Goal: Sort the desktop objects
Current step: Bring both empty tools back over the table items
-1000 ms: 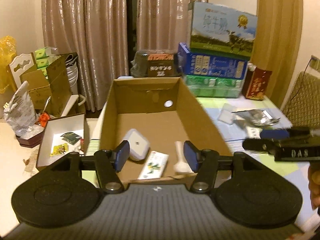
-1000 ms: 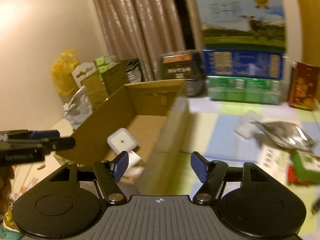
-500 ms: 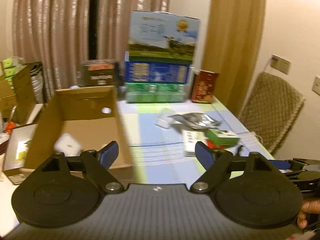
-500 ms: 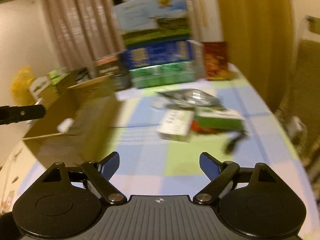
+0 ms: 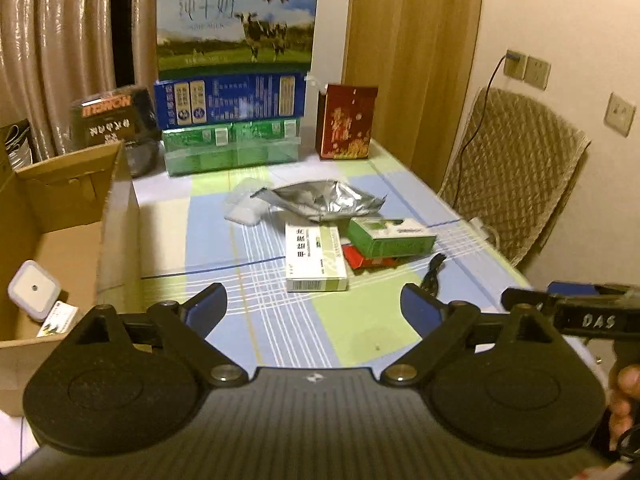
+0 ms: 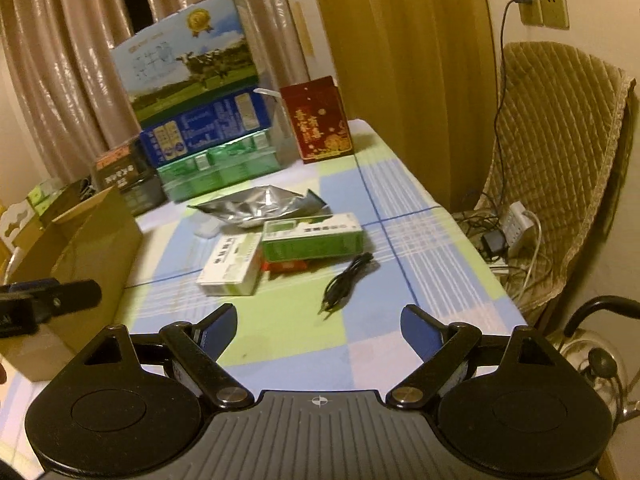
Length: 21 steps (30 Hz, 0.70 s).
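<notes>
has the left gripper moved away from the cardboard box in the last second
Yes. The left gripper has swung right: the cardboard box, earlier centred between its fingers, now sits at the left edge, and the white medicine box lies ahead.

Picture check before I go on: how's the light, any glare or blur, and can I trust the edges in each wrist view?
Left wrist view: dim yellowish room light, sharp enough to read the white box, glare on the foil bag, edges bent by fisheye. Right wrist view: same warm cast, slightly softer on the white box, black cable clear, the wall and chair curved at the rim.
</notes>
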Tool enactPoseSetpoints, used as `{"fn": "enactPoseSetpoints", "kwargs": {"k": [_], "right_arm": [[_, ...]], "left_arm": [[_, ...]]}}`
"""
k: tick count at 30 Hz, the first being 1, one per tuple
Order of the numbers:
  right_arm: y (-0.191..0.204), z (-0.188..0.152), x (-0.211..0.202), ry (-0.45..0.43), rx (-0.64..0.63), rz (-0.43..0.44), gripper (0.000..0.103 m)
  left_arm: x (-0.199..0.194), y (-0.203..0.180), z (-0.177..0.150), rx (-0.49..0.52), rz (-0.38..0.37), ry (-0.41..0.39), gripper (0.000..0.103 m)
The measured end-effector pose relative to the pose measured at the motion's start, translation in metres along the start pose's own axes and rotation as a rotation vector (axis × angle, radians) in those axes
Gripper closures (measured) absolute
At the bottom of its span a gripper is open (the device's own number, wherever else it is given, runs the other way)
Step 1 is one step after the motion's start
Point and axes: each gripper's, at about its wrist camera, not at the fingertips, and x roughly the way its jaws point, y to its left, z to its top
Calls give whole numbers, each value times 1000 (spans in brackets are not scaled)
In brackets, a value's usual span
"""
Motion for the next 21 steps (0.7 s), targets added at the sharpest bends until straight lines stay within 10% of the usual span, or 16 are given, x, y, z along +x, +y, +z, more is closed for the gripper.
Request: {"fn": "enactPoseSetpoints", "kwargs": {"k": [21], "right_arm": [[-24,13,122,83,-37,-40,39]], "left_arm": [[150,6,-2,21,0,62,12]]}}
